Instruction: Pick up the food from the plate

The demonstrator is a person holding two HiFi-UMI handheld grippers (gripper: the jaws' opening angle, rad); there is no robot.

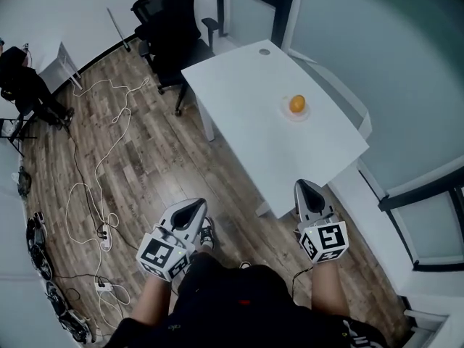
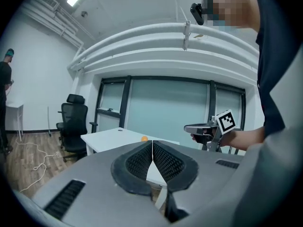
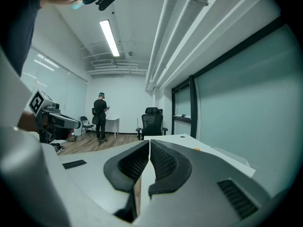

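**Both grippers shut and short of the table, with round food that could roll**

The right gripper (image 3: 149, 148) has its jaws pressed together with nothing between them, and so does the left gripper (image 2: 152, 151). Arriving like that is the first risk. Shut tips would only push the food (image 1: 296, 104), a small orange, round-looking piece. A nudge could roll it off its shallow plate (image 1: 285, 112) and toward the table's far edge, which lies near. The plate is light-coloured against the white table (image 1: 246, 100) and may itself slide under a sideways touch. It also sits toward the far side of the table, so the reach is long and probably needs a step closer. Loose cables (image 1: 109, 158) lie on the floor to the left, clear of the direct path.

Both grippers are held low in front of the person's body, well apart, roughly level and pointing forward toward the table. The right one is just short of the table's near corner, and the left one is over bare floor.
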